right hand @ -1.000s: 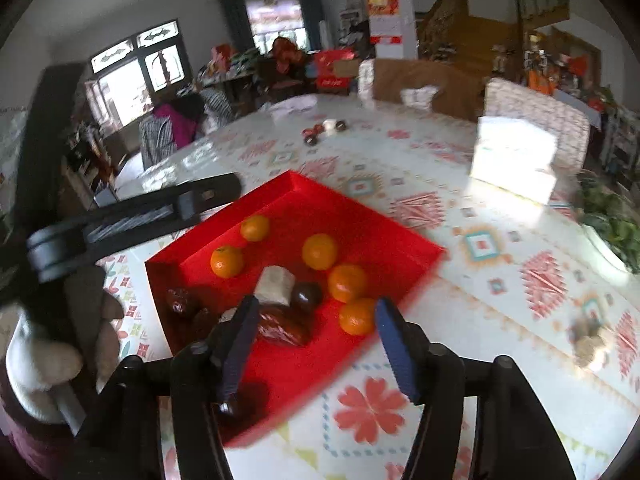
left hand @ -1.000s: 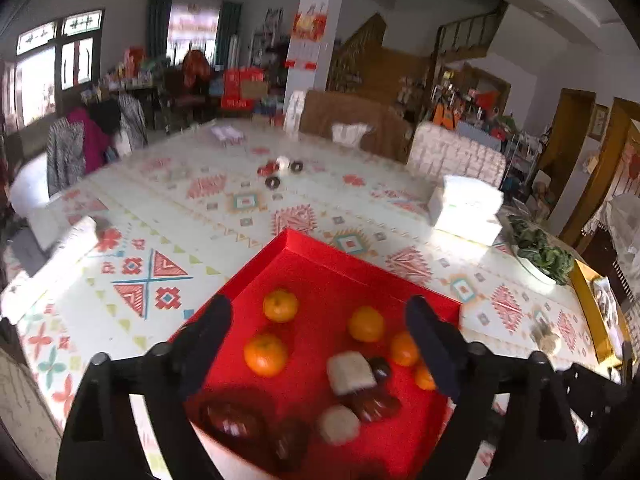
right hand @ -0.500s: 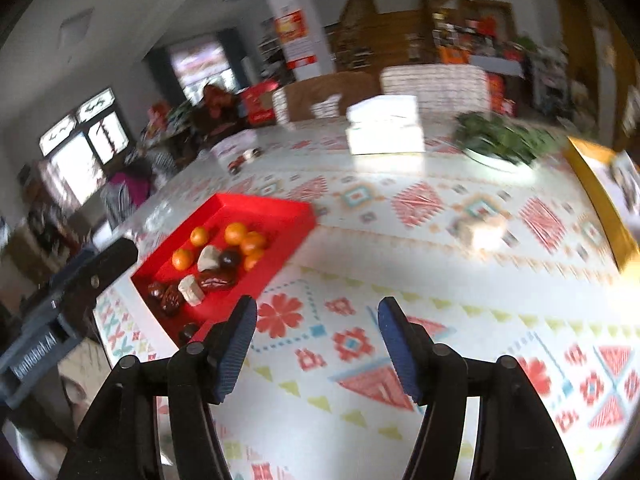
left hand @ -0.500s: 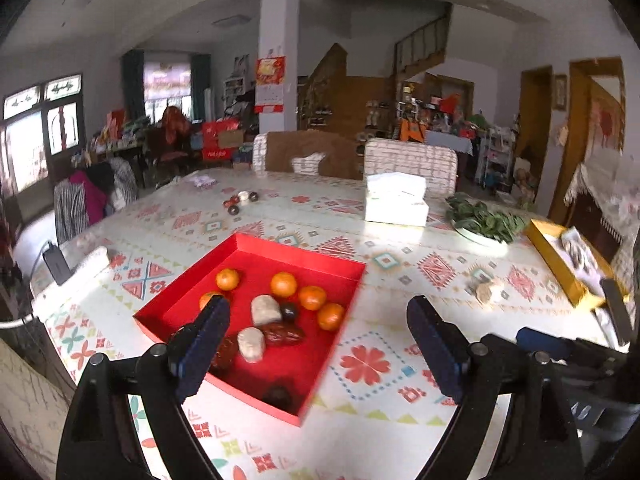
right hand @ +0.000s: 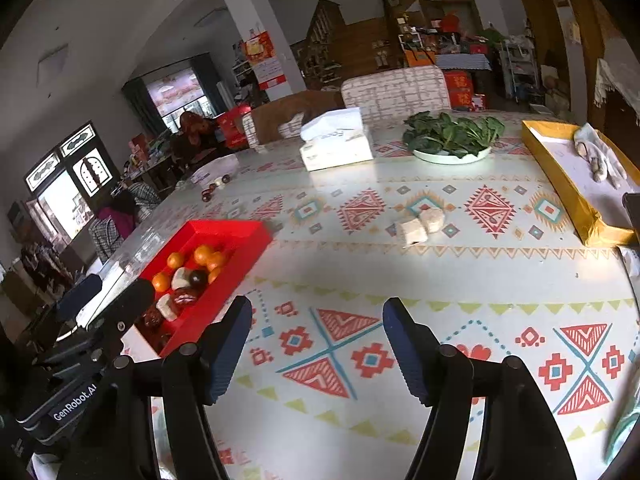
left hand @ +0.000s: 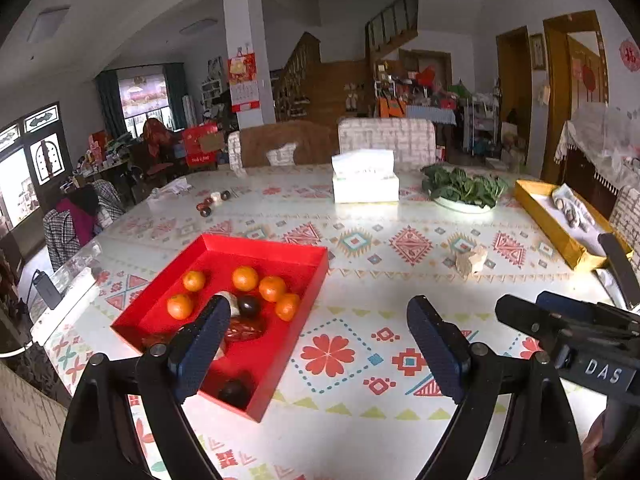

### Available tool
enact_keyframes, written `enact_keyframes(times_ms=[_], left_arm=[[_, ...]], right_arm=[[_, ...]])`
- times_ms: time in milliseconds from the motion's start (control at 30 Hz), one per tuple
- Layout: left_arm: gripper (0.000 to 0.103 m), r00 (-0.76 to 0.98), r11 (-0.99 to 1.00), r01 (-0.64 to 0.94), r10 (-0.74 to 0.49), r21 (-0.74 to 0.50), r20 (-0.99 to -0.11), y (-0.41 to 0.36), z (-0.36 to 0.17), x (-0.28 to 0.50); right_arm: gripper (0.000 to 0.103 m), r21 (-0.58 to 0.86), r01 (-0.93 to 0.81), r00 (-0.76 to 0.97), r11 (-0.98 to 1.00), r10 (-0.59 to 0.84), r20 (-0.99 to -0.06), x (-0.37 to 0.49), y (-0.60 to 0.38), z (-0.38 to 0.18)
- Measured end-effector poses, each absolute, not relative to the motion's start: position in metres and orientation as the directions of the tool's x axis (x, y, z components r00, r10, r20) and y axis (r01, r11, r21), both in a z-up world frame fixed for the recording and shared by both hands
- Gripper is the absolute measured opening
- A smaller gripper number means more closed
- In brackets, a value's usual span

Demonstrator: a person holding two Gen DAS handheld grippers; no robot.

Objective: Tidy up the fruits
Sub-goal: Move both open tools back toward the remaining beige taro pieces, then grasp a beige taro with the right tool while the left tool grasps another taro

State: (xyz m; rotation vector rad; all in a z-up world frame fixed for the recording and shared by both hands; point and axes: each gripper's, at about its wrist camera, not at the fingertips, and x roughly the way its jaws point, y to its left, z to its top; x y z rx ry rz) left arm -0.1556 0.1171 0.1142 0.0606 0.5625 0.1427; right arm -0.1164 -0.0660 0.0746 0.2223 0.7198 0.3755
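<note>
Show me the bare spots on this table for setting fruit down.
Bare cloth lies between the red tray and the wrapped packets, and below them toward both open grippers. The far side is crowded: tissue box, greens plate, gold box.

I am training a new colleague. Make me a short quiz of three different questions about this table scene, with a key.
1. True or false: both the left tongs and the right tongs are open and hold nothing.
2. How many oranges lie in the red tray?
3. Multiple choice: what stands between the white tissue box and the yellow tray at the far side of the table?
A. a plate of green leaves
B. a kettle
C. a stack of bowls

Key
1. True: each pair is spread wide over the patterned tablecloth, with nothing between the pads.
2. Five.
3. A.
</note>
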Motion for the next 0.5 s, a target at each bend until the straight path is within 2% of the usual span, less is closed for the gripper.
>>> enact_keyframes(times_ms=[267,500], left_arm=[[0.090,0.807,0.989,-0.096,0.143,0.112,-0.572,0.106,0.096,-0.132],[0.090,0.812,0.984,-0.084,0.158,0.156,-0.562,0.095,0.089,-0.125]], right_arm=[[0.073,0.357,-0.196,0.676,0.913,0.390,-0.625,-0.095,-0.089,0.057],[0.073,0.371,-0.150,0.677,0.916,0.369,-0.637,-0.085,-0.107,0.050]])
